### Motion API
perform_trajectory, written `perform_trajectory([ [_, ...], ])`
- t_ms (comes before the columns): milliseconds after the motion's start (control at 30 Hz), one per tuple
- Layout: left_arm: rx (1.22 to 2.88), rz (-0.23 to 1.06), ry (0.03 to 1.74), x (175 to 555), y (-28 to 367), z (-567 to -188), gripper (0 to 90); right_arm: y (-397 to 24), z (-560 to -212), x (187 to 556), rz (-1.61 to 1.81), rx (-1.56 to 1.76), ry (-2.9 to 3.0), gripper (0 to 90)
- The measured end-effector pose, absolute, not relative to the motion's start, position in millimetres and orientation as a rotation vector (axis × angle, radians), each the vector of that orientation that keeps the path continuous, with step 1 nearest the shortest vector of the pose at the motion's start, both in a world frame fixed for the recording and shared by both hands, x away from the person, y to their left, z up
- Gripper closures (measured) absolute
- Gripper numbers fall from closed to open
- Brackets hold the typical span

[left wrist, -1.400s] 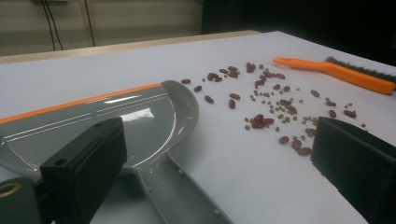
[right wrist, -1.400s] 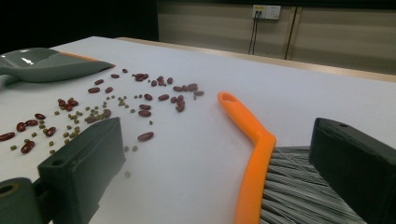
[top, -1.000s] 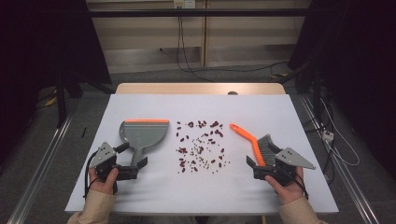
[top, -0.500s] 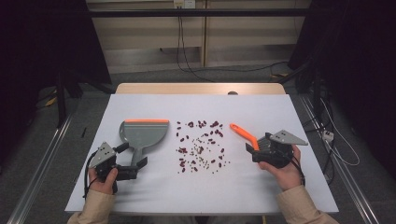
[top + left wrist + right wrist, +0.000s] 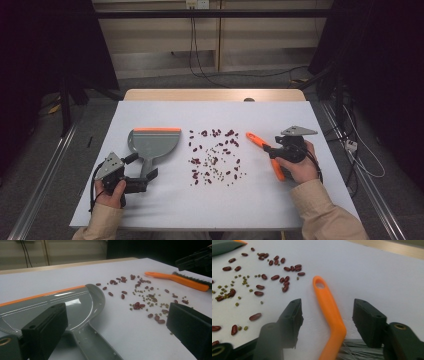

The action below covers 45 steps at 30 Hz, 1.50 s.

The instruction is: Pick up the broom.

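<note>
White tabletop [image 5: 280, 200], beans [image 5: 215, 160] scattered at centre frame.
Right gripper [image 5: 327, 312] jaws open astride the brush [image 5: 329, 315] handle, ungripped; left gripper [image 5: 117, 325], wide open, straddles the dustpan [image 5: 75, 305] handle, likely for sweeping.

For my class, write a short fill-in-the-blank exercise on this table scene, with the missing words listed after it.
1. The handle of the brush is coloured ____.
2. The right tongs stand open on either side of the brush's ____.
3. The grey dustpan lies to the ____ of the scattered beans in the high view.
4. The left tongs are ____, with the dustpan's handle lying between the jaws.

Missing words: orange; handle; left; open
</note>
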State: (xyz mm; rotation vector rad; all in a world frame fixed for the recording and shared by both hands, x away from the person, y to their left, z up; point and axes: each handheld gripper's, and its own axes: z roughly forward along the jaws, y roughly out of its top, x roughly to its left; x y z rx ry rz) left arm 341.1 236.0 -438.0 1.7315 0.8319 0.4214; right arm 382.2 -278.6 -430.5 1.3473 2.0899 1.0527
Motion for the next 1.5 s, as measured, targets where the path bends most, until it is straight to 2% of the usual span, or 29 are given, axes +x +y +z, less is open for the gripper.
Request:
perform_trajectory([
  [267, 1.729, 0.421, 0.83, 340.8, 236.3, -437.9, 3.4, -275.6, -436.5, 403.0, 0.907, 1.357, 2.19, 50.2],
  [300, 1.728, 0.42, 0.83, 340.8, 236.3, -437.9, 3.3, -276.4, -437.8, 407.6, 0.898, 1.371, 2.207, 53.7],
  [433, 1.732, 0.419, 0.83, 341.0, 236.0, -438.2, 3.4, -276.1, -440.3, 413.1, 0.869, 1.405, 2.243, 58.2],
  [500, 1.735, 0.417, 0.827, 341.2, 235.8, -438.3, 3.4, -274.7, -442.4, 416.6, 0.841, 1.424, 2.273, 64.6],
  [1067, 1.731, 0.412, 0.83, 342.6, 234.6, -439.1, 3.4, -275.9, -450.2, 437.2, 0.791, 1.436, 2.414, 67.7],
  [1500, 1.723, 0.427, 0.825, 342.3, 234.6, -437.6, 3.5, -268.2, -447.2, 436.2, 0.717, 1.433, 2.398, 68.9],
])
